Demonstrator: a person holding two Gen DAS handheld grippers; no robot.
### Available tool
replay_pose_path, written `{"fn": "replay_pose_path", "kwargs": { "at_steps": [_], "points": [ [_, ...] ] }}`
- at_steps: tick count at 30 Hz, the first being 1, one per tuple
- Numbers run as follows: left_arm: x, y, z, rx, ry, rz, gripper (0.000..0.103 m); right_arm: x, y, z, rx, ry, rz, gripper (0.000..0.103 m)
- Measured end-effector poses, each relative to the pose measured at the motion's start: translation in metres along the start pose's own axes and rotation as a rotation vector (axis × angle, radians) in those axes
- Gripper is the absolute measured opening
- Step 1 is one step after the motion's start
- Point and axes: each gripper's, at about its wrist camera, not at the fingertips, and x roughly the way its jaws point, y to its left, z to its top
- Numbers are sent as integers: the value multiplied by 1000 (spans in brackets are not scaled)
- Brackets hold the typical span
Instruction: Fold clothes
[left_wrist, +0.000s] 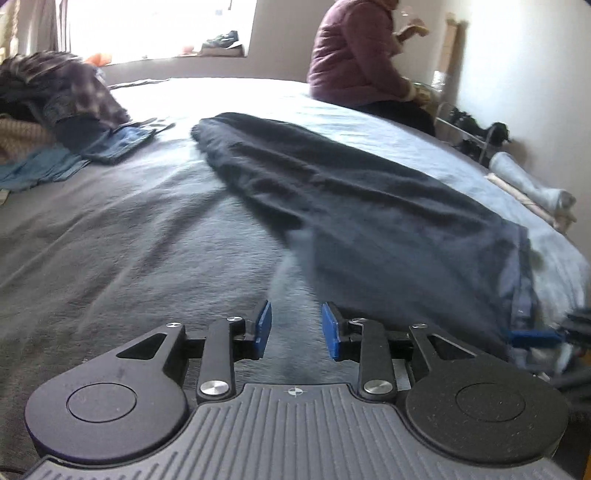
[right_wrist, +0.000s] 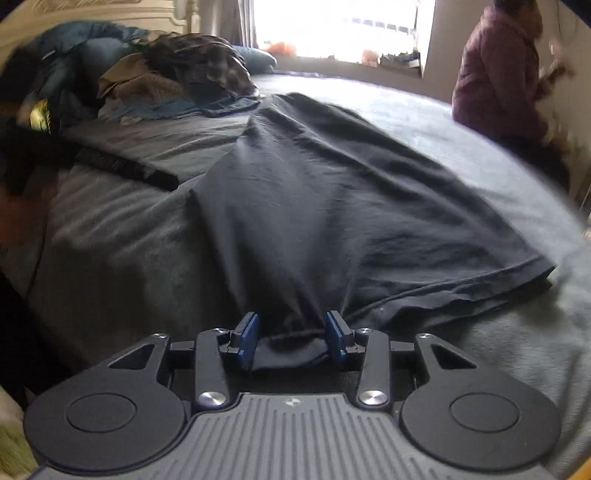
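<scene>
Two wrist views over a bed (left_wrist: 110, 229), grey sheet.

Left gripper (left_wrist: 296, 329): blue pads (left_wrist: 263, 328) apart, moderately wide gap, nothing between them; only bare sheet shows in the gap. The dark garment (left_wrist: 351, 192) lies ahead and to the right of this tool, spread diagonally across the bed; its near edge is just beyond the right pad, not touching as far as can be seen.

Right gripper (right_wrist: 291, 338): pads (right_wrist: 251, 334) closed in on a bunched fold of the dark garment (right_wrist: 314, 192), cloth pinched between them and fanning out ahead in tension creases. Hemmed edge lies ahead-right of the tool, flat on the sheet.

Containers: none in either view.

Clothes pile (right_wrist: 173, 81) (plaid, tan, blue items) sits far ahead-left of the right tool; same pile (left_wrist: 62, 107) far left of the left tool, partly cut by the frame edge. A dark ribbed strip (right_wrist: 125, 168) lies on the sheet left of the garment; item type unclear.

Hard to make out: the other tool at far right in the left view is motion-blurred, only a blue streak visible. Seated person (left_wrist: 354, 62) in a maroon padded jacket at the far bed edge, cropped at top; hands blurred. Window overexposed, sill objects indistinct. Objects on the floor right of the bed unclear.
</scene>
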Motion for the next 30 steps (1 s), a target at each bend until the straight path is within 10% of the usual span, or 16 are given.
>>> {"fn": "replay_pose_path", "kwargs": {
  "at_steps": [11, 17, 30],
  "points": [
    [19, -21, 58, 76, -132, -33, 33, -16, -20, 74, -60, -217, -38, 45],
    [78, -18, 66, 101, -48, 2, 33, 28, -55, 157, -57, -270, -15, 44],
    [94, 11, 36, 80, -72, -91, 37, 267, -119, 298, 32, -84, 143, 45]
  ]
}}
